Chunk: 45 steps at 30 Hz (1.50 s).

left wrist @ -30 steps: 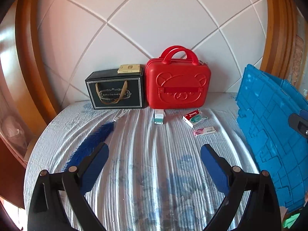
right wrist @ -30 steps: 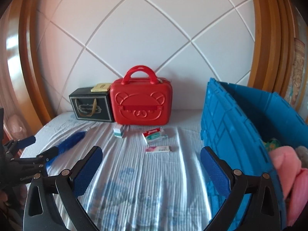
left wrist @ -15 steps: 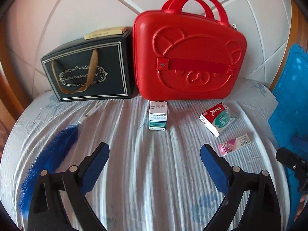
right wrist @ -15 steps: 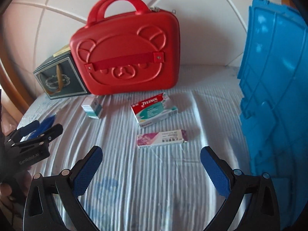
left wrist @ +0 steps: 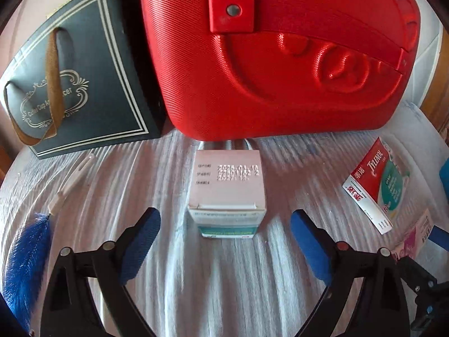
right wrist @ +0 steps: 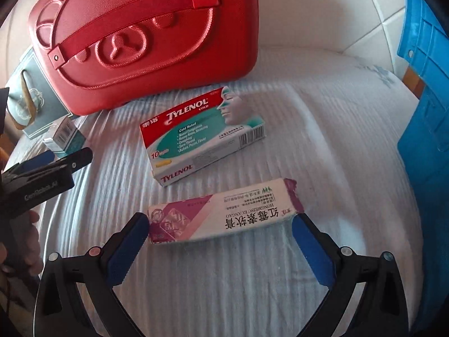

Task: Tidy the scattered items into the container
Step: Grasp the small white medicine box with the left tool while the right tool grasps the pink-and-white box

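Note:
A small white and teal box stands on the striped bedcover between the blue pads of my left gripper. The jaws are closing but the pads are still clear of the box on both sides. In the right wrist view a long pink and white box lies across the gap of my right gripper, which is open, with its fingertips at the box's two ends. A red and green Tylenol box lies flat just beyond it. The blue crate stands at the right edge.
A red bear-face case and a dark gift box stand against the padded wall right behind the small box. A blue feather wand lies at the left. A hand holds the left gripper's body.
Both grippers have dropped and moved forward toward the bed. The small box now sits between the left fingers, which have narrowed slightly; the pink box now sits between the right fingertips.

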### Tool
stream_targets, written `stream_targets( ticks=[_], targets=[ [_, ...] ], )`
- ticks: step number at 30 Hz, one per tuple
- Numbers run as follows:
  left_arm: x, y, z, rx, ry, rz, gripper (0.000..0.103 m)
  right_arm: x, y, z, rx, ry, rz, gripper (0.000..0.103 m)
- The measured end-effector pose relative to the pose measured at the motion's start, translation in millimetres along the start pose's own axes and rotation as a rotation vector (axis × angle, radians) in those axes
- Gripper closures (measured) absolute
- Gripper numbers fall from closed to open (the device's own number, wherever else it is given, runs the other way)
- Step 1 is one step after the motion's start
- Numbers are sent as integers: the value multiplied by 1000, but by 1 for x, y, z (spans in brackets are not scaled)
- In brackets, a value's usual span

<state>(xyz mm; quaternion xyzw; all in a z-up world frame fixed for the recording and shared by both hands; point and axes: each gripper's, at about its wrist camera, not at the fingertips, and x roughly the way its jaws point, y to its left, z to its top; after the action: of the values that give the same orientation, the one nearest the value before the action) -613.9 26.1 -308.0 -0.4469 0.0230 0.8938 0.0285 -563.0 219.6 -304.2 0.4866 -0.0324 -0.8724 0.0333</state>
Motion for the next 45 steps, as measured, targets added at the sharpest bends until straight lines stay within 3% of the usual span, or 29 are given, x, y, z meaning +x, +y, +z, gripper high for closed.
stream_targets(
  ticks=[2, 4, 10, 13, 15, 17, 19, 22, 25, 26, 28, 32, 36, 38, 39, 40, 45],
  targets=[
    [1, -1, 0, -10, 1, -34, 56, -1, 0, 1, -18, -3, 18, 0],
    [-2, -2, -2, -8, -8, -9, 66, -7, -1, 0, -22, -15, 32, 0],
    [-36, 4, -19, -26, -51, -5, 66, -34, -15, -1, 17, -62, 34, 0],
    [-59, 3, -29, -27, -83, -8, 66, -35, -26, -2, 28, -44, -52, 21],
    [-71, 4, -36, -36, -90, -20, 66, -33, -33, -2, 51, -20, -93, 45],
    [-76, 5, -43, -45, -82, -34, 66, -27, -39, -1, 68, -7, -137, 51],
    [-81, 11, -46, -41, -80, -33, 66, -20, -44, 1, 88, 7, -187, 51],
    [-76, 14, -48, -42, -70, -13, 66, -10, -36, 5, 64, 25, -151, 51],
    [-72, 19, -42, -52, -55, -9, 66, -16, -2, -3, -43, 41, 71, 51],
    [-73, 20, -41, -54, -51, -13, 66, -18, 12, -4, -84, 37, 102, 51],
    [-74, 18, -42, -49, -47, -15, 66, -24, 28, -3, -100, 15, 103, 49],
    [-73, 14, -40, -45, -47, -27, 66, -31, 29, 3, -23, -28, 45, 11],
    [-66, 8, -34, -46, -48, -44, 66, -13, 26, 8, 31, -18, -41, 12],
    [-63, 2, -31, -39, -48, -53, 66, -1, 23, 7, 46, -5, -50, 25],
    [-61, -1, -30, -34, -47, -60, 66, -1, 28, 7, 16, -23, -84, 48],
    [-60, -5, -29, -29, -44, -67, 66, -2, 31, 5, -10, -24, -114, 57],
    [-58, -24, -29, -11, -37, -101, 66, -27, -1, -14, 5, 9, -90, 71]
  ],
)
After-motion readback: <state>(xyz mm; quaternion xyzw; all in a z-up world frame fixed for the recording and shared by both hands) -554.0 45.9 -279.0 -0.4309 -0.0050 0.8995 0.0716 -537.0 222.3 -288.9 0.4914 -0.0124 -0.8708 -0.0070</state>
